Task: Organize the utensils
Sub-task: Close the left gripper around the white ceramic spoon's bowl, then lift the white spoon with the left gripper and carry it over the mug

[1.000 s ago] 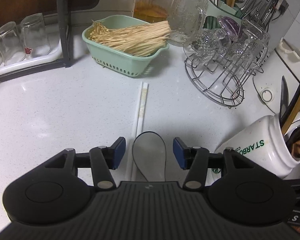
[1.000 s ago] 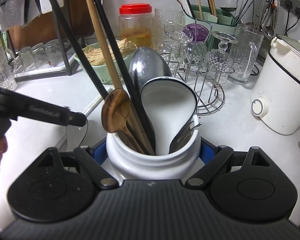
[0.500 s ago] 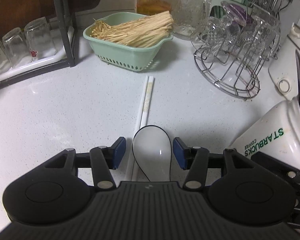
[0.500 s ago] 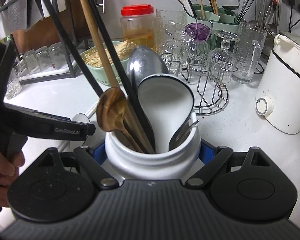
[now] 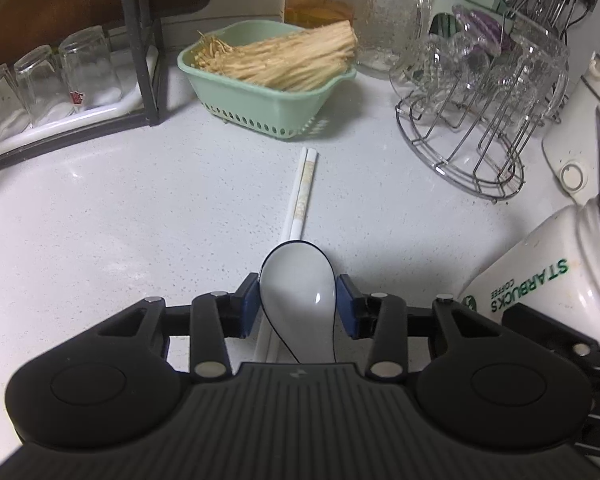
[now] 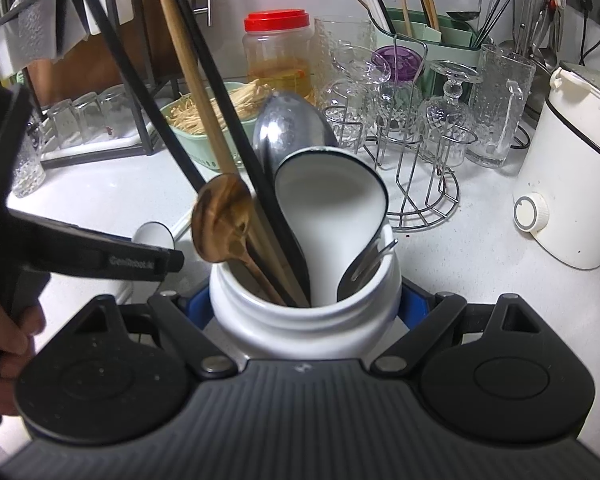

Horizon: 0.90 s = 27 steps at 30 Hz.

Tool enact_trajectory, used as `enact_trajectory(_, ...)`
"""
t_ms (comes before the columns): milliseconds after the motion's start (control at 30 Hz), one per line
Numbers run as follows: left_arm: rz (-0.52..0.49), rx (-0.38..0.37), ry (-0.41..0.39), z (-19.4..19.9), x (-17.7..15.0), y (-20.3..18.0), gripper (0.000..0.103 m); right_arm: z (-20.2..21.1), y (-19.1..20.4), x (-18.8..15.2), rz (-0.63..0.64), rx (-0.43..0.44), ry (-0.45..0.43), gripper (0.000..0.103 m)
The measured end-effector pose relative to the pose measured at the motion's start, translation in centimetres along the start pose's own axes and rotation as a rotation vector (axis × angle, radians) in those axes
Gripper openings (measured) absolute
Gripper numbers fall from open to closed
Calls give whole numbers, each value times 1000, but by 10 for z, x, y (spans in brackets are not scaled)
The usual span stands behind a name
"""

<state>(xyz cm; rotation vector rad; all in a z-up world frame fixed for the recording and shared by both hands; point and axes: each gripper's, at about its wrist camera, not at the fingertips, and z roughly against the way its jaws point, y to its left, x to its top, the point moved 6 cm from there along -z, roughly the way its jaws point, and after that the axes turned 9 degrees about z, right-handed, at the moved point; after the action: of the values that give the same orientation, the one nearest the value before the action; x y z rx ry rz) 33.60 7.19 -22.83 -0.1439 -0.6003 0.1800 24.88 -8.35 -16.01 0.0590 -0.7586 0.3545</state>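
Nearest me, my left gripper (image 5: 298,300) is closing its blue pads on the bowl of a white ceramic soup spoon (image 5: 298,292) lying on the speckled countertop (image 5: 100,220). The bowl sits squarely between the pads; the left one looks to be touching it, the right one is just beside its edge, so I would not call it gripped yet. To do this well I should finish the squeeze evenly on the widest part of the bowl and stay low until both pads bite. Glazed ceramic probably slides, so a grip near the rounded tip could squirt it forward.

A pair of white chopsticks (image 5: 302,192) lies partly under the spoon and runs away from me towards the green basket (image 5: 260,96) of straw-coloured sticks. I want to lift the spoon straight up so that pair does not get dragged along.

To my right, my right gripper (image 6: 304,304) is clamped on the white Starbucks jar (image 6: 304,320), holding it tilted towards the spoon. It already holds a wooden spoon (image 6: 220,220), black chopsticks (image 6: 236,120), a steel ladle (image 6: 288,124) and a large white scoop (image 6: 332,216). The open room is on the near side, so I judge the handle should go in there.
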Motion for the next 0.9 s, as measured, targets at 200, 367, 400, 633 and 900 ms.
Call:
enact_trajectory(200, 29, -16, -24, 21, 7, 6, 46, -1, 1, 1, 4, 0, 5, 91)
enact_trajectory(367, 70, -28, -31, 39, 8, 13, 46, -3, 3, 2, 12, -3, 14, 91)
enact_trajectory(400, 71, -30, -34, 43, 9, 14, 46, -3, 3, 2, 10, -3, 20, 91)
enact_trajectory(633, 59, -37, -50, 66, 22, 29, 45, -8, 5, 8, 21, 9, 54, 91)
enact_trajectory(900, 64, -69, -52, 79, 24, 40, 10, -9, 21, 10, 47, 31, 33, 91)
